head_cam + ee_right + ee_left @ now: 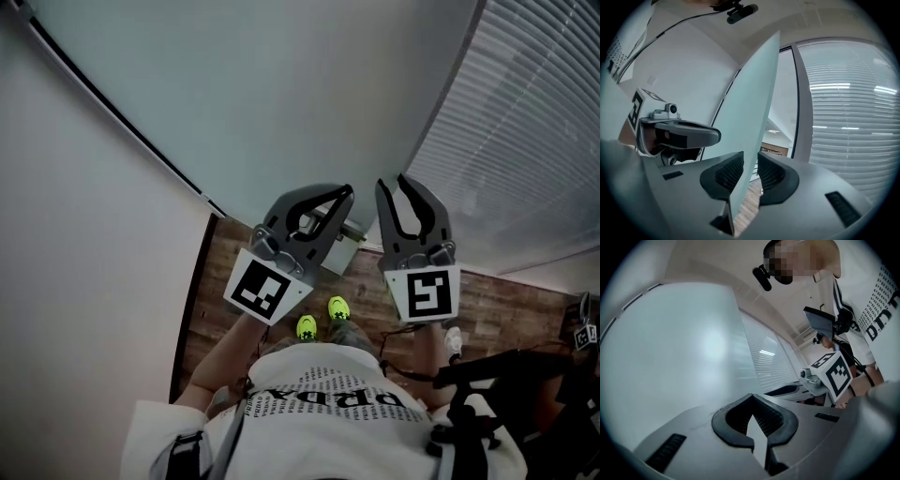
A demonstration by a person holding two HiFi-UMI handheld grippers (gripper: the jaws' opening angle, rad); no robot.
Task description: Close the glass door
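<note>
- Nearest to the body, at six o'clock of the head view, the person's white printed shirt [328,403] and neon-yellow shoes [337,307] are above a brown wood-plank floor [487,300].
- At eleven o'clock from the shirt is the grey plastic left gripper [348,192]. Its black ribbed jaws meet at the tips and, as far as its own view shows, they hold nothing. It hangs close before the pane.
- At one o'clock is the grey plastic right gripper [750,155]. Its jaws are apart, one on each side of the free edge of the frosted pale-green glass door [754,103]. The left pad is very near the glass and the right pad leaves a gap, so it is not clamped.
- The door fills ten to twelve o'clock of the head view. Beyond its edge, at one o'clock in the right gripper view, a grey metal frame post [799,93] stands apart from it. A corridor shows between them, so the door is open.
- Farthest, at two o'clock, are white slatted blinds [853,103].
- In my judgement, the step in hand is taking hold of the door's edge. The next move calls for closing the jaws on the pane, or pressing with one pad. Then the edge must be carried toward the post until the gap is gone, slowly, because smooth glass may slip.
</note>
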